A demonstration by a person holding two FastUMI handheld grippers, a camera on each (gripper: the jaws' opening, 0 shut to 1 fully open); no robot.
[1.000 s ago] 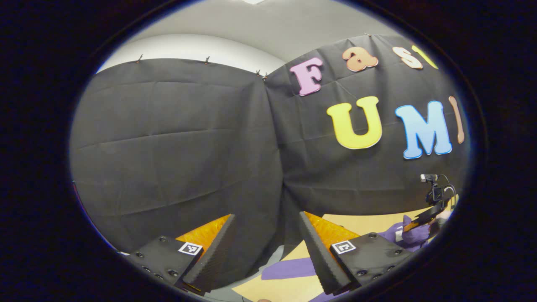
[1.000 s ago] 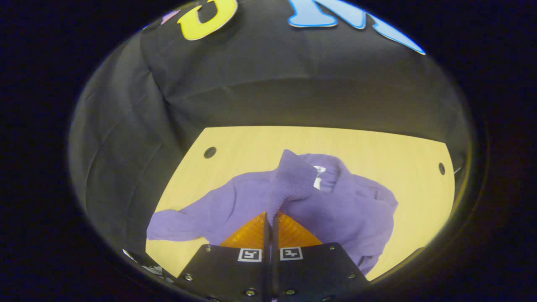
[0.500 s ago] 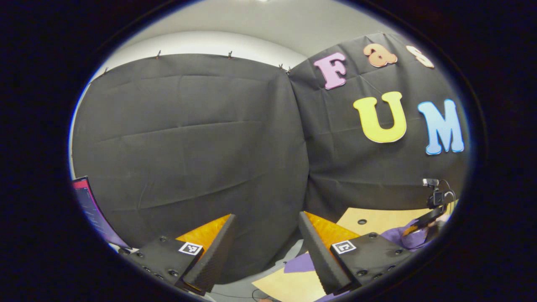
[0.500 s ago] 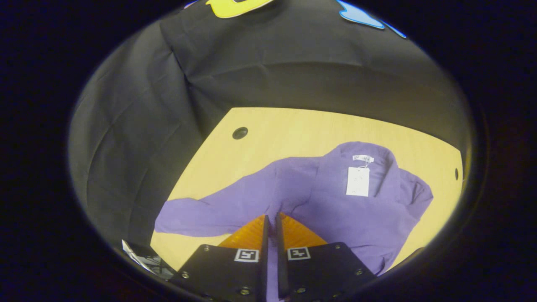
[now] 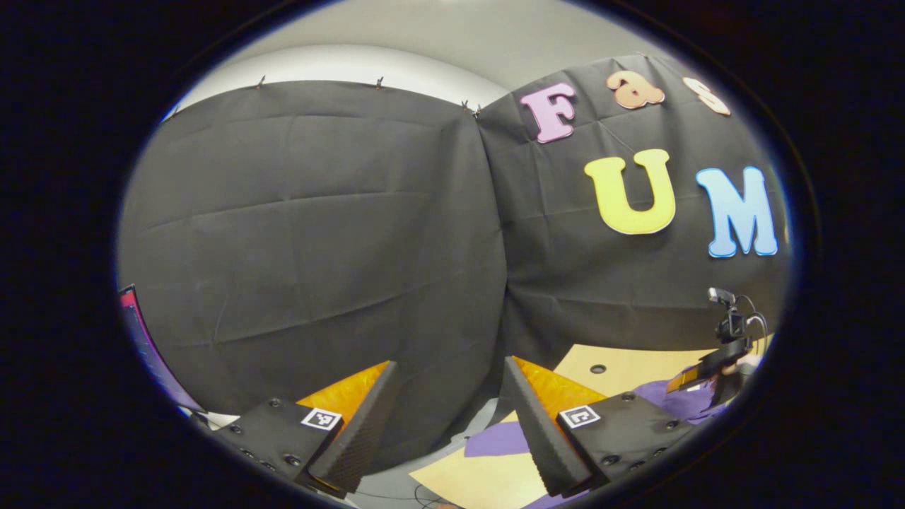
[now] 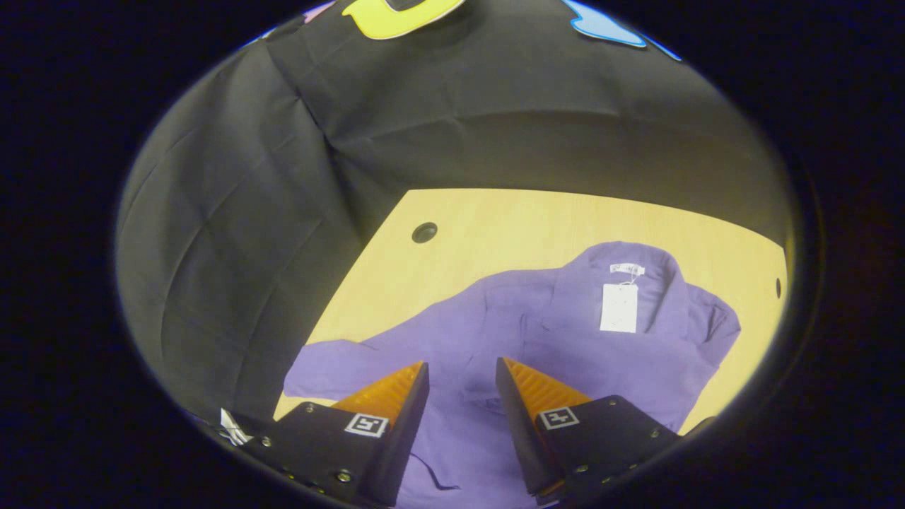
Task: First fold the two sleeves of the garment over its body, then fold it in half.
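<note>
Right gripper (image 6: 461, 385) hangs spread and empty above the purple garment (image 6: 565, 339), one sleeve folded onto its body. Left gripper (image 5: 447, 396), also spread and empty, is raised off the table's (image 6: 495, 226) left edge. Next, I judge, it must grasp the other sleeve (image 6: 332, 360), lying out toward that edge.

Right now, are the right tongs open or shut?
Open. In the right gripper view the right tongs stand apart above the purple garment, with cloth showing in the gap and nothing held.

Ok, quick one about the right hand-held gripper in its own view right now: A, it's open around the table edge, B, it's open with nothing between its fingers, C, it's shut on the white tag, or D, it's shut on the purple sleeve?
B: the right hand-held gripper stands open above the purple garment, its fingers apart and holding nothing, with the white tag lying farther off by the collar.
</note>
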